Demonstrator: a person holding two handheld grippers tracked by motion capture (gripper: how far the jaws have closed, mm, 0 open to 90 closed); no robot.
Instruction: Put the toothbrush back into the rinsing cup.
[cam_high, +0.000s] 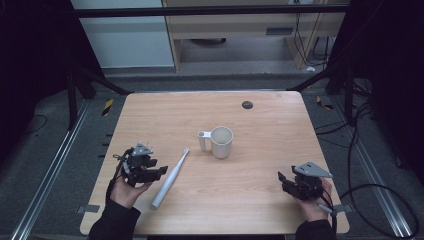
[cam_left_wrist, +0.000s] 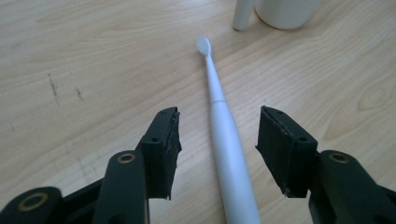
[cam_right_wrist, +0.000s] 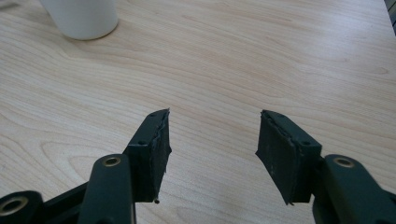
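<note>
A white electric toothbrush (cam_high: 171, 177) lies flat on the wooden table, brush head pointing toward a white mug (cam_high: 220, 142) with its handle on the left. My left gripper (cam_high: 161, 171) is open just left of the toothbrush handle. In the left gripper view the toothbrush (cam_left_wrist: 223, 126) runs between the two spread jaws, untouched, with the mug (cam_left_wrist: 286, 11) at the top edge. My right gripper (cam_high: 281, 178) rests open near the table's front right, with nothing between its jaws. The mug (cam_right_wrist: 81, 16) appears at the top left of the right gripper view.
The table (cam_high: 265, 125) is light wood with a small dark round disc (cam_high: 247, 105) near its far edge. Cables trail on the floor to the right. A metal frame and shelving stand beyond the table.
</note>
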